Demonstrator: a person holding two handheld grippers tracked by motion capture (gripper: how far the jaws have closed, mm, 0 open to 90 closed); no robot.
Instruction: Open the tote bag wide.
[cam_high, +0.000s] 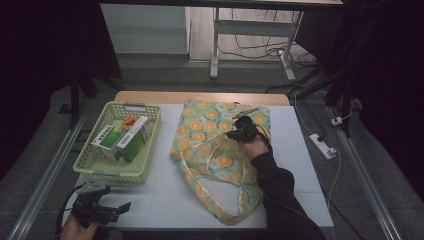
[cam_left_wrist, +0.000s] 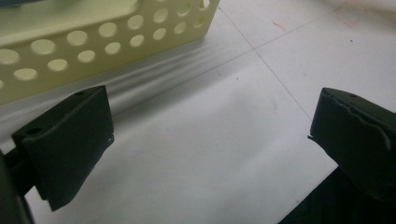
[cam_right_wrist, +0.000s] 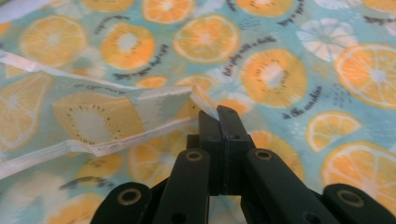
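Table (cam_high: 160, 195) surface is white, with a wooden strip along its far edge. Bare room lies along the near edge and at the near left corner. Yellow perforated basket (cam_high: 118, 172) with boxes (cam_high: 122, 137) occupies the left side.

Tote bag (cam_high: 220, 145) lies flat across the middle, reaching from the far edge towards the near edge. Fabric is teal, printed with orange slices; handles are pale-edged.

Right gripper (cam_right_wrist: 219, 116) rests over the bag's far right part, jaws pressed together, pinching a handle strap (cam_right_wrist: 116, 116). Left gripper (cam_high: 102, 210) sits at the near left corner, jaws spread, just beside the basket, well apart from the bag.
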